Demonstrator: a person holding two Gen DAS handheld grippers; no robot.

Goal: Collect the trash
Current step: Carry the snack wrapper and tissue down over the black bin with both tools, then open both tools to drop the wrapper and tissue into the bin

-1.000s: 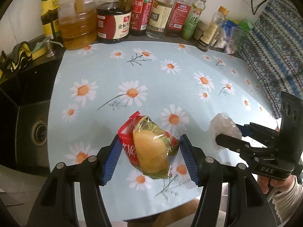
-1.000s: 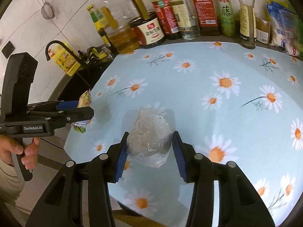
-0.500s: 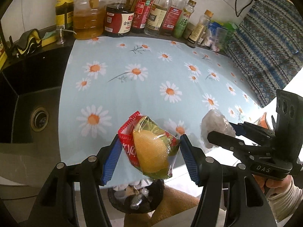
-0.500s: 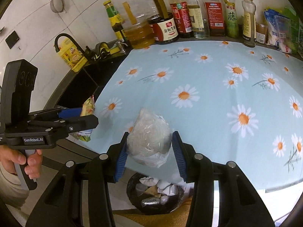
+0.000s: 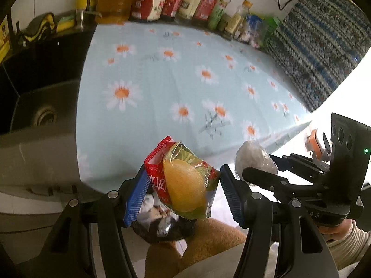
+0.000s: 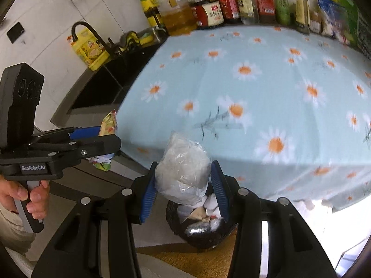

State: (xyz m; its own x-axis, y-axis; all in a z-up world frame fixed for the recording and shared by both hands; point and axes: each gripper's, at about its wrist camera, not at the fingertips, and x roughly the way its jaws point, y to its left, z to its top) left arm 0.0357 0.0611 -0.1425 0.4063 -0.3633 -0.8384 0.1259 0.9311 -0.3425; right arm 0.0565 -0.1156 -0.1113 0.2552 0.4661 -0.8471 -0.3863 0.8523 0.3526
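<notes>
Holding: left claw (image 5: 183, 185) grips snack wrapper (image 5: 183, 178), right claw (image 6: 184, 188) plastic wad (image 6: 183, 173); early release misses my bin (image 6: 199, 229), lower centre.

Trash bin (image 6: 199, 229) on floor before table (image 6: 266, 81); bottles (image 6: 234, 2) behind.

A kitchen counter covered by a pale blue cloth (image 6: 266, 88) printed with white and orange daisies; a row of oil and sauce bottles (image 6: 231, 4) lines the white tiled wall (image 6: 46, 11) behind it; to the left, a dark sink (image 5: 39, 106) with a black curved tap (image 6: 90, 32); a patterned blue curtain (image 5: 320, 46) hangs on the right.
</notes>
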